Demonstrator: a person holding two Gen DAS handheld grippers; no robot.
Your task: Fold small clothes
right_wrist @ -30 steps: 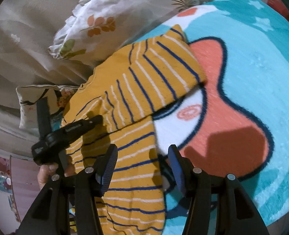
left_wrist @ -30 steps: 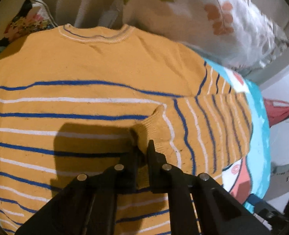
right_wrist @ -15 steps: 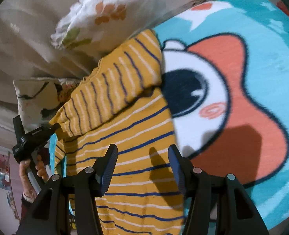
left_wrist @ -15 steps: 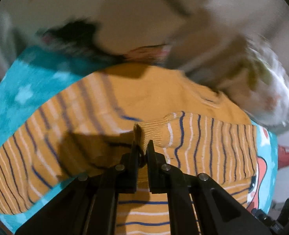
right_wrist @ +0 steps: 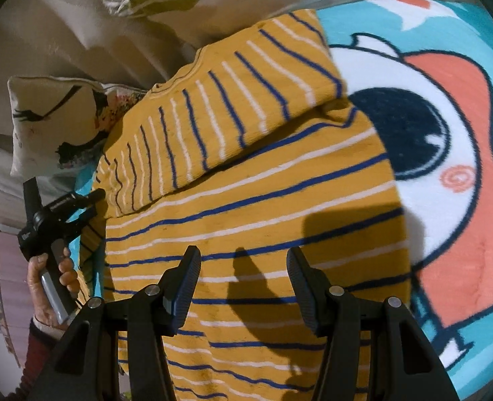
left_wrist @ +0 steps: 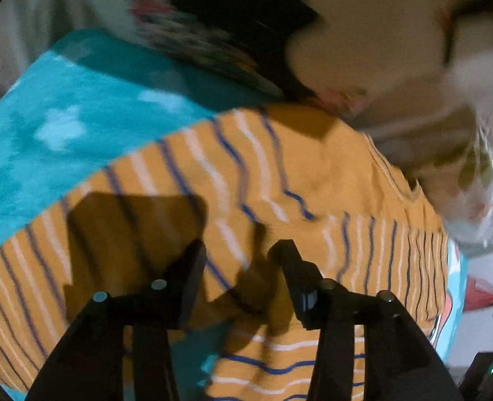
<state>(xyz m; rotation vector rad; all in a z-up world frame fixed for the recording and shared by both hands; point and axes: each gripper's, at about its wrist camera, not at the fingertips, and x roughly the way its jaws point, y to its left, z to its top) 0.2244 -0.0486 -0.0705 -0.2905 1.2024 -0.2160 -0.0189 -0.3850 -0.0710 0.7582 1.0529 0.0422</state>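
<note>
Both grippers hover over your mustard-yellow knit sweater with blue and white stripes (right_wrist: 253, 200): left gripper (left_wrist: 243, 254) jaws opening, empty; right gripper (right_wrist: 243, 264) wide, empty.

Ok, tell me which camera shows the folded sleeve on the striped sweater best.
The right wrist view: the folded sleeve lies sharp and whole across the sweater. The left wrist view shows the sleeve blurred and partly behind the left gripper, whose jaws are opening off it.

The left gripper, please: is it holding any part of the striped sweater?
No. The left gripper is opening, nothing between its jaws; the folded sleeve lies released across the sweater.
</note>
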